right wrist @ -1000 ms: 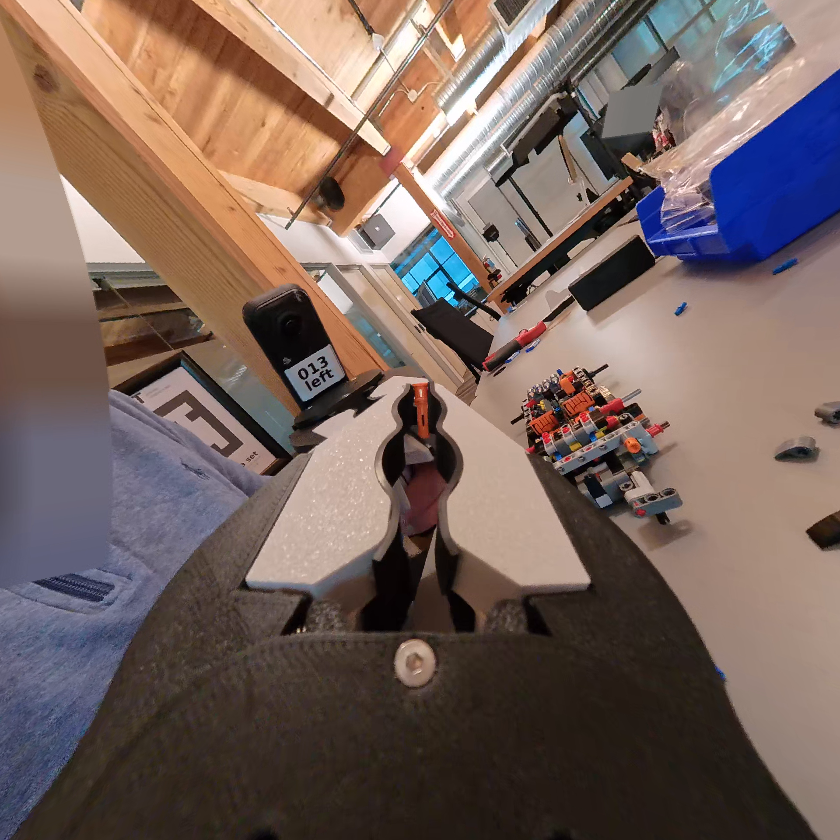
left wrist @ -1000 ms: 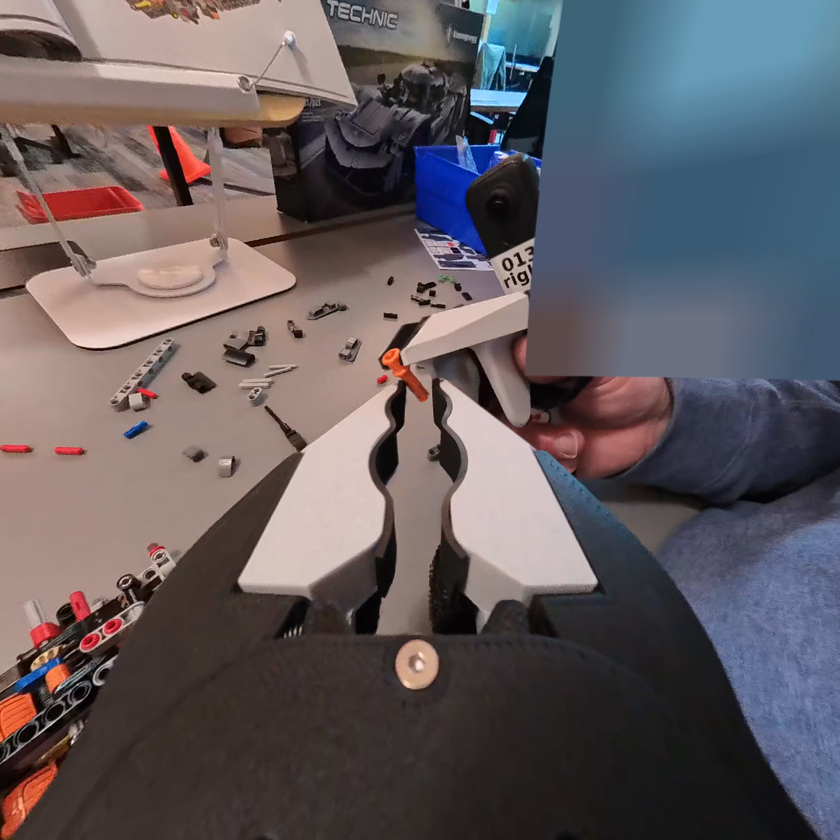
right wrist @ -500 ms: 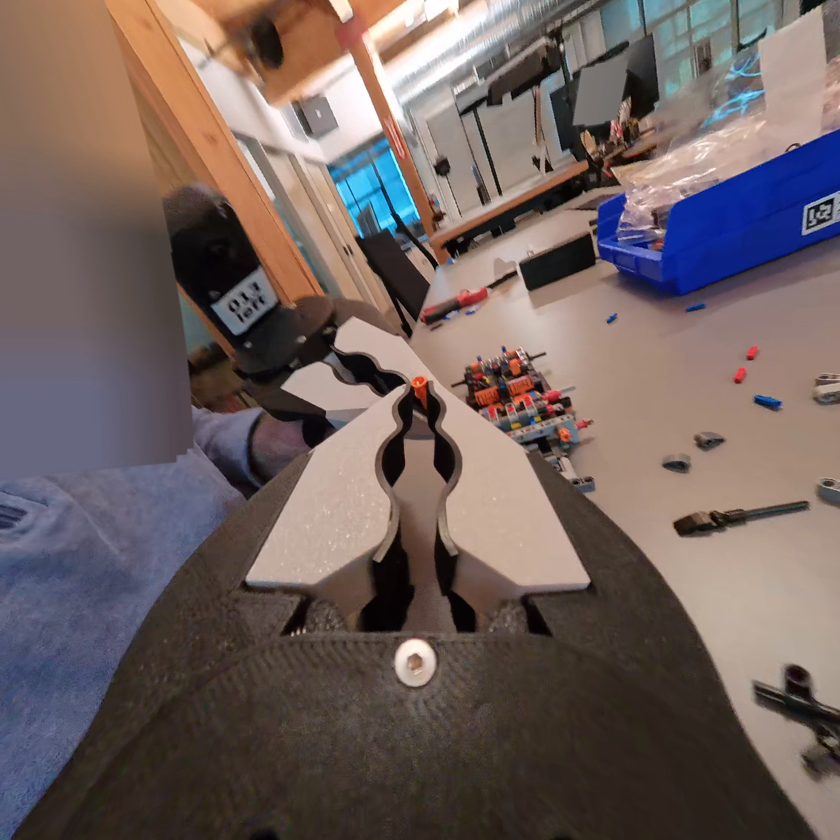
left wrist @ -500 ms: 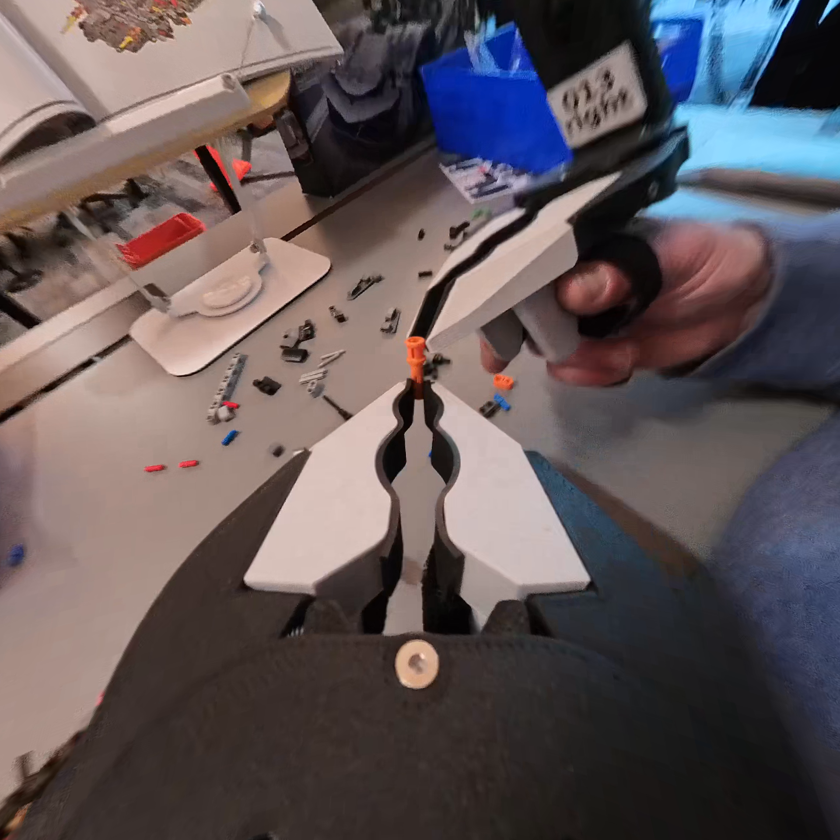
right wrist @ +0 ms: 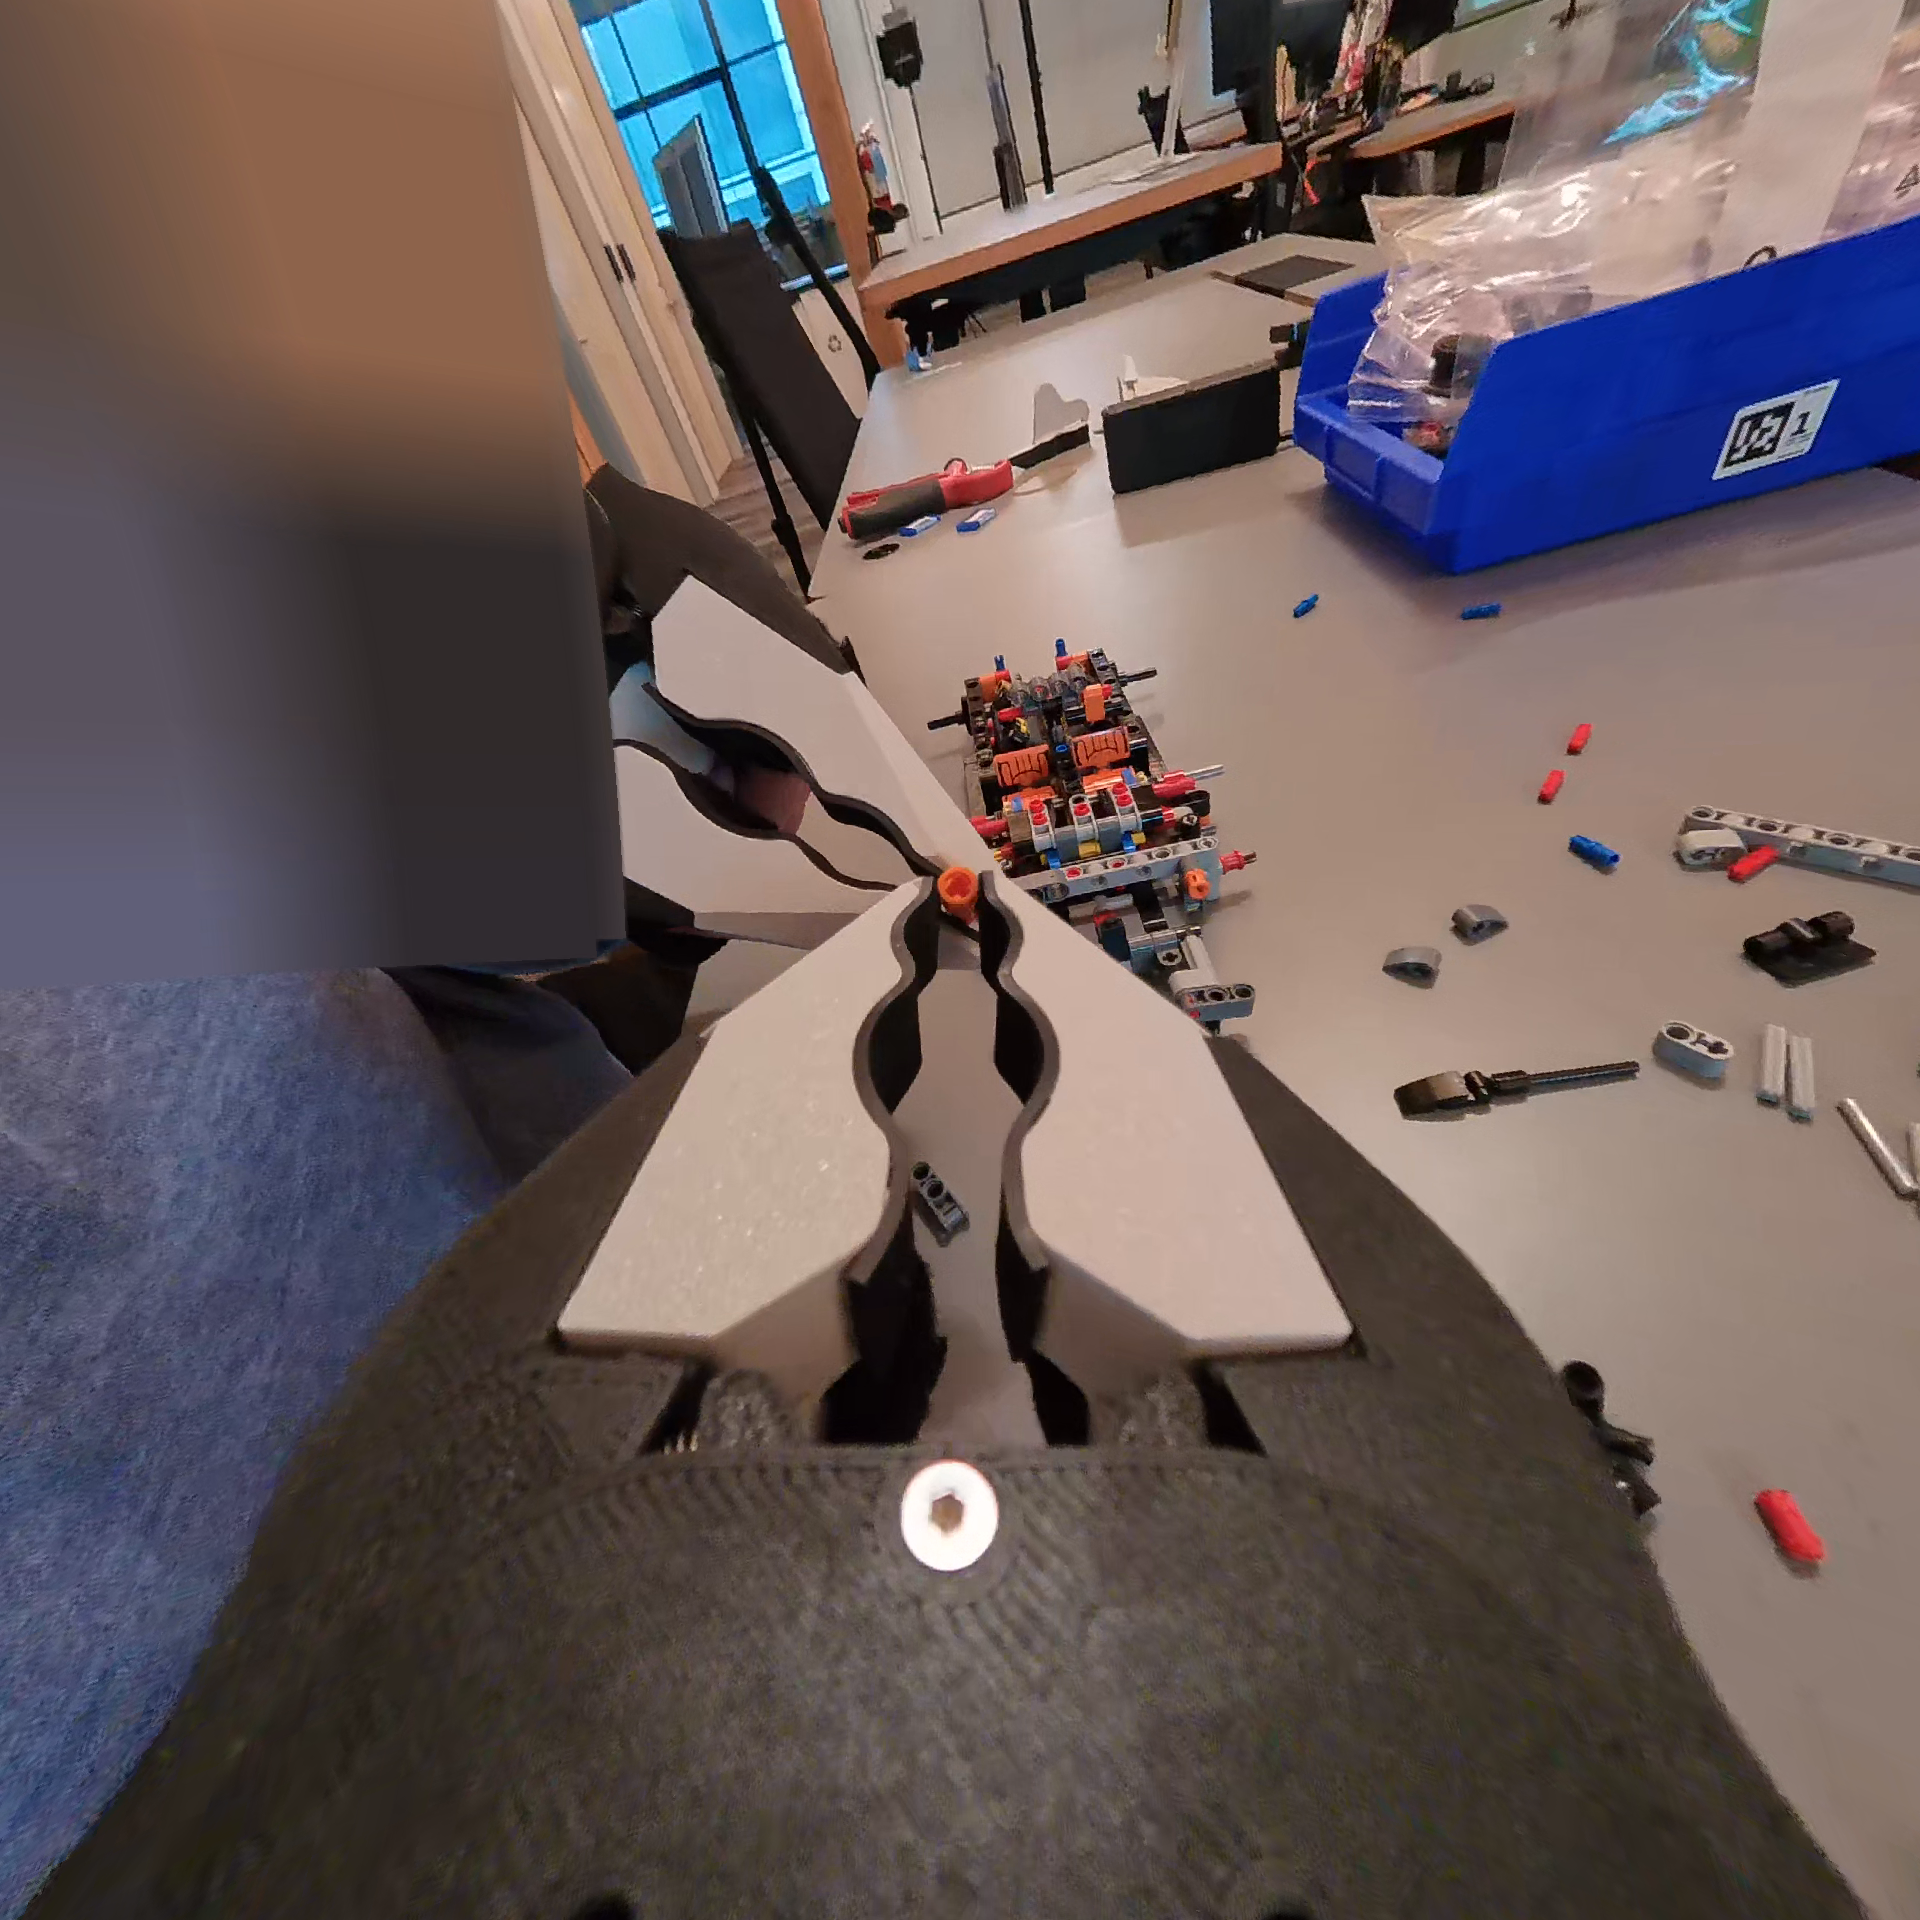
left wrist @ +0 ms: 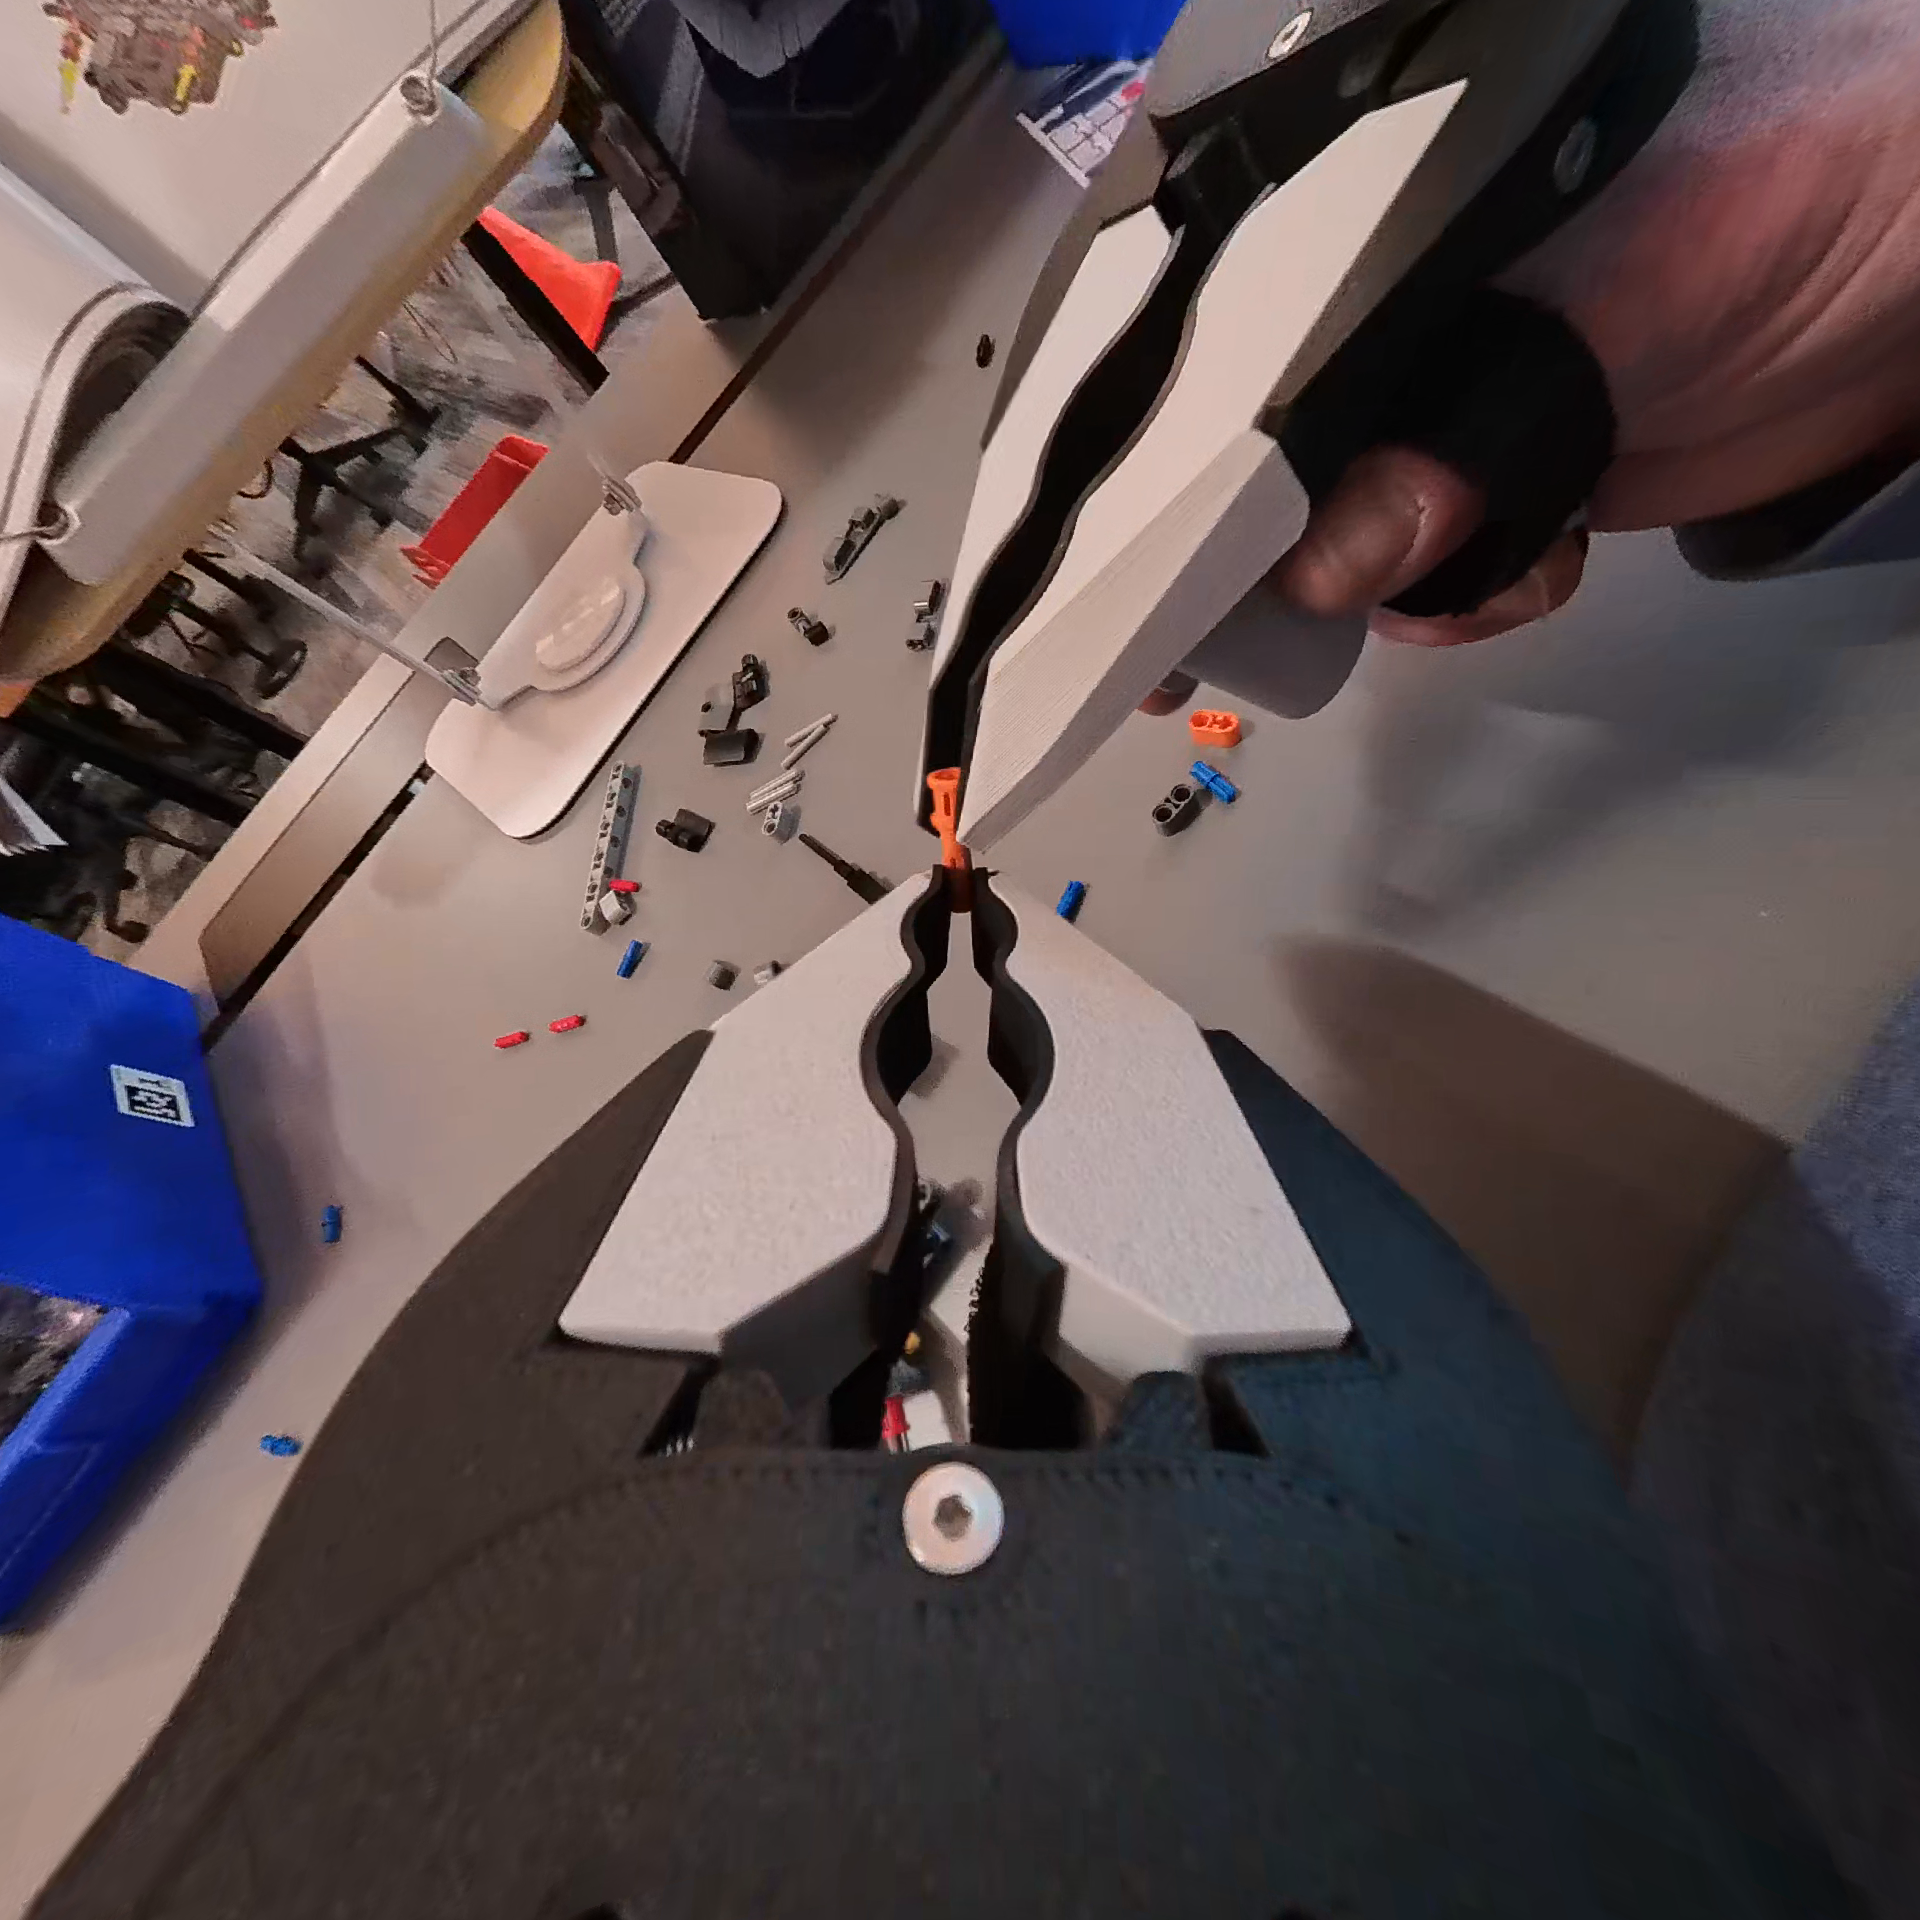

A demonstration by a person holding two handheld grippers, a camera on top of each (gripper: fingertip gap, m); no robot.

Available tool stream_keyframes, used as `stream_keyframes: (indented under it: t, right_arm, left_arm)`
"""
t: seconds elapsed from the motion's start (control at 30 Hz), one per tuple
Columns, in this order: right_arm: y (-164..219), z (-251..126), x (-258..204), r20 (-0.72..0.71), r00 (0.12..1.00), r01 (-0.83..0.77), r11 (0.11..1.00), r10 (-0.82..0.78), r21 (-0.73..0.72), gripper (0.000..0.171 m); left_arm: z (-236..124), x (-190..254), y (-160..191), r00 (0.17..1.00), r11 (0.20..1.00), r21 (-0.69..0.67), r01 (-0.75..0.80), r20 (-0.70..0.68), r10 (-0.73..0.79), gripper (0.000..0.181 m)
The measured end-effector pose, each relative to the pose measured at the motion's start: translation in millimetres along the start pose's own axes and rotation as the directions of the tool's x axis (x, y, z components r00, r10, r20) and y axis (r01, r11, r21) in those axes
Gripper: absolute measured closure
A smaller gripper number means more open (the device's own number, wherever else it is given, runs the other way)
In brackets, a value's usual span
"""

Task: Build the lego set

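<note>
Since a second ago both tools have swung down from the air toward the counter, and the orange pin has kept its place at their meeting tips, though the right tool now comes at it from above instead of from the side. Going left to right in the left wrist view: a blue bin sits well off to the left tool's left, loose parts lie scattered on the counter ahead of its tips, and the left tool has its jaws nearly closed, pinching the pin's lower end. The right tool, held in a hand at upper right, has its tips drawn together at the pin's upper part; whether it truly grips or only touches I cannot tell. In the right wrist view the partly built model stands just beyond the tips, to their right. The step looks like a handover or regrip of the pin between tools. Next, one tool should let go cleanly so the other can carry the pin to a hole in the model, kept straight.
</note>
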State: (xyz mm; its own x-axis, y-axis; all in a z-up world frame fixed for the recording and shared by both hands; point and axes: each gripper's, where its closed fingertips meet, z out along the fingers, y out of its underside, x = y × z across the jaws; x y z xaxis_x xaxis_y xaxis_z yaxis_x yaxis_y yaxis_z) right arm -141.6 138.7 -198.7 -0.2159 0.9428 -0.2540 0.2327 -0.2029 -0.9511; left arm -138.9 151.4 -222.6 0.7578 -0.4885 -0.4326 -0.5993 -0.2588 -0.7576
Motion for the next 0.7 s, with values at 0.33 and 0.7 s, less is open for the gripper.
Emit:
stream_keyframes:
  t: [0.33, 0.7]
  right_arm:
    - [39.2, 1.0, -8.1, 0.051, 0.998, 0.047, 0.982, -0.038, -0.182, 0.167]
    - [90.8, 21.2, -14.5, 0.117, 0.987, 0.148, 0.915, -0.112, -0.374, 0.168]
  left_arm:
    - [-17.6, 20.1, 25.5, 0.981, 0.987, -0.08, 0.136, -0.126, -0.145, 0.168]
    - [-5.0, 63.3, 76.3, 0.95, 0.967, -0.184, 0.178, -0.225, -0.218, 0.169]
